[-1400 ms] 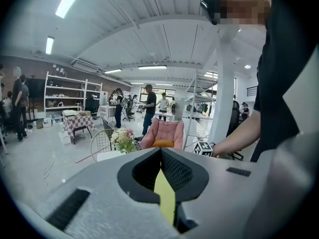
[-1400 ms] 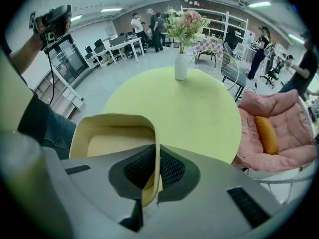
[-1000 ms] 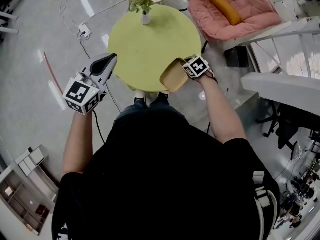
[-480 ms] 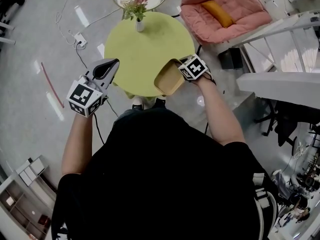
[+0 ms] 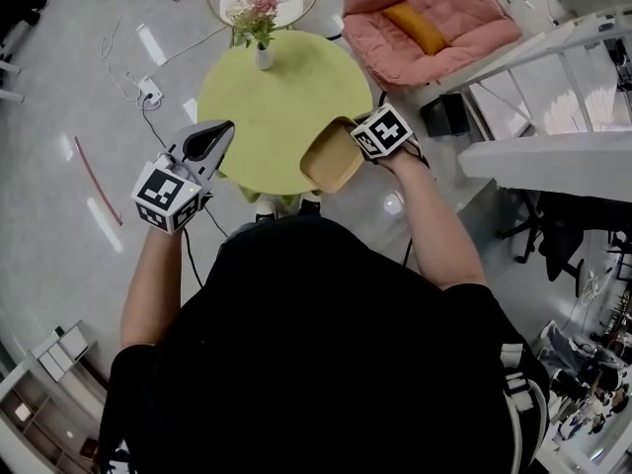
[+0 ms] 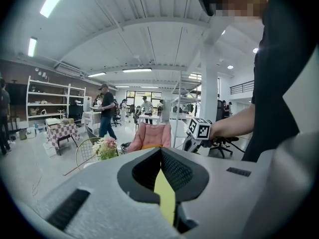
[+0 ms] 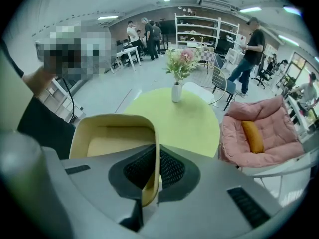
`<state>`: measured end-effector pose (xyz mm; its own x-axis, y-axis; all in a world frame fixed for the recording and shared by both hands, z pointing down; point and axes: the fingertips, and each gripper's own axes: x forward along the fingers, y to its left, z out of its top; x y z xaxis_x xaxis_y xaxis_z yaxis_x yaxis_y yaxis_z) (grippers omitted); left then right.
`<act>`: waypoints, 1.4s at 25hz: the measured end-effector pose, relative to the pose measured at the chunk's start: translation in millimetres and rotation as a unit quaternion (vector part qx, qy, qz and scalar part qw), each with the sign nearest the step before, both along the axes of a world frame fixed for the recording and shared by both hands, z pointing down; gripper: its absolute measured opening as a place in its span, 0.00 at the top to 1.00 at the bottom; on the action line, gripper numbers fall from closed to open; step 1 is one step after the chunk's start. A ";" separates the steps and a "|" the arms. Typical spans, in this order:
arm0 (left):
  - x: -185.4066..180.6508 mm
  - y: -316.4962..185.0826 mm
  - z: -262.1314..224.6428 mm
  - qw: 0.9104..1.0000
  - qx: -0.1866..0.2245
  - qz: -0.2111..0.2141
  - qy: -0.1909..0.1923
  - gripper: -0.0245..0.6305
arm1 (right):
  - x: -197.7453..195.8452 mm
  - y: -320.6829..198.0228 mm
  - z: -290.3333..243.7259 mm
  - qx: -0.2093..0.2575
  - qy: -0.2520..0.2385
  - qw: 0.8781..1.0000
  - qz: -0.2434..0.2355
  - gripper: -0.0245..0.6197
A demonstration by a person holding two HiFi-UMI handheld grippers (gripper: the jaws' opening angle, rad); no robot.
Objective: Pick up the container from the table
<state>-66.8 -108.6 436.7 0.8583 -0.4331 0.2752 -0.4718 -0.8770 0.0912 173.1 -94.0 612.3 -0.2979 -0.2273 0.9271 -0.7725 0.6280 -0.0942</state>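
Over on the left, the left hand-held gripper (image 5: pixel 211 136) hangs beside the near left edge of the round yellow-green desk (image 5: pixel 286 92). Its jaws are together at the tips with nothing between them. It points nearly level out across the desk with the forearm stretched forward, and I take it as simply kept out of the way, since this pick-up needs one hand only.

At the far edge of the desk stands a small white vase of flowers (image 5: pixel 260 39), well apart from the action, and the rest of the desktop is bare.

Moving right, the container (image 5: pixel 331 156), a shallow tan tub with rounded corners, is off the desk and in the air over its near right edge, tilted so the open side faces up towards the person. It tilts that way because it hangs from one wall only. The right hand-held gripper (image 5: pixel 357 144) is clamped on that wall, one pad inside and one outside, as its own view shows plainly. The gripper points steeply down, wrist bent over the top, elbow tucked near the body. To my eye the pick-up is as good as done.

Further right sits a pink padded chair (image 5: pixel 425 18) with an orange cushion.
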 end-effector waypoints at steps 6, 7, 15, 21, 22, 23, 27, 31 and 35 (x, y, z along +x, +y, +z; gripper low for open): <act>7.4 2.0 -3.9 1.000 0.004 0.007 0.005 0.94 | 5.0 -0.3 -20.4 0.003 -0.002 1.000 0.012 0.95; 9.1 2.1 -5.2 1.000 0.004 0.007 0.006 0.94 | 6.0 -0.2 -24.4 0.004 -0.002 1.000 0.012 0.95; 7.1 3.9 -11.3 1.000 0.005 0.004 0.009 0.94 | -0.4 5.3 -59.6 0.013 -0.010 1.000 0.016 0.95; 9.1 5.2 -8.5 1.000 -0.003 0.009 0.014 0.94 | -2.2 8.0 -83.0 0.025 -0.009 1.000 0.013 0.95; 9.8 4.9 -8.1 1.000 -0.003 0.010 0.014 0.94 | -2.5 9.3 -84.7 0.024 -0.009 1.000 0.011 0.95; 10.5 4.6 -8.3 1.000 -0.003 0.010 0.014 0.94 | -2.2 11.1 -86.4 0.021 -0.009 1.000 0.010 0.95; 16.0 2.8 -12.5 1.000 0.004 0.013 0.018 0.94 | 2.8 15.9 -98.2 0.020 -0.005 1.000 0.011 0.95; 21.2 2.1 -13.3 1.000 0.006 0.020 0.021 0.94 | 2.8 17.5 -113.2 0.028 -0.008 1.000 0.011 0.95; 24.3 1.4 -13.2 0.999 0.005 0.024 0.024 0.94 | 3.5 19.8 -127.5 0.034 -0.011 0.999 0.013 0.95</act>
<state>-42.4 -107.2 423.5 0.8903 -0.3932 0.2296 -0.4242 -0.8995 0.1043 176.6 -74.1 484.9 -0.3113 -0.2980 0.9024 -0.7868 0.6134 -0.0688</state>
